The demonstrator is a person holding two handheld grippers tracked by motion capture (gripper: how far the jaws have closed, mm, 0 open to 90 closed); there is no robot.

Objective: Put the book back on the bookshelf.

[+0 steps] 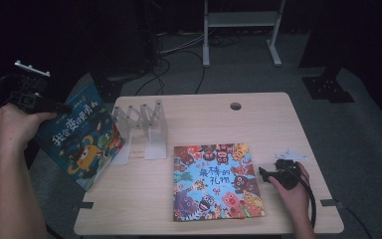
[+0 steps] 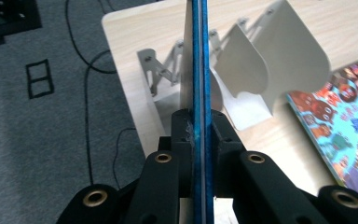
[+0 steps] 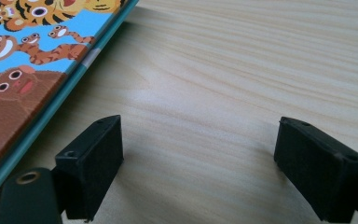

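Note:
My left gripper (image 1: pixel 62 106) is shut on the top edge of a dark blue picture book (image 1: pixel 82 137), which hangs tilted off the table's left side, beside a white accordion book rack (image 1: pixel 142 130). In the left gripper view the book's thin blue edge (image 2: pixel 200 70) runs straight up between the pressed jaws, with the rack's white dividers (image 2: pixel 279 60) just behind it. A second, light blue picture book (image 1: pixel 215 181) lies flat on the table. My right gripper (image 1: pixel 262 174) rests open at that book's right edge; its jaws (image 3: pixel 198 168) stand wide apart over bare wood, the book's edge (image 3: pixel 51 65) at their left.
The wooden table (image 1: pixel 258 119) has a round cable hole (image 1: pixel 236 106) at the back. A small white card (image 1: pixel 289 154) lies near the right gripper. Cables (image 1: pixel 179 55) and a white stand's legs (image 1: pixel 238 35) are on the grey floor behind.

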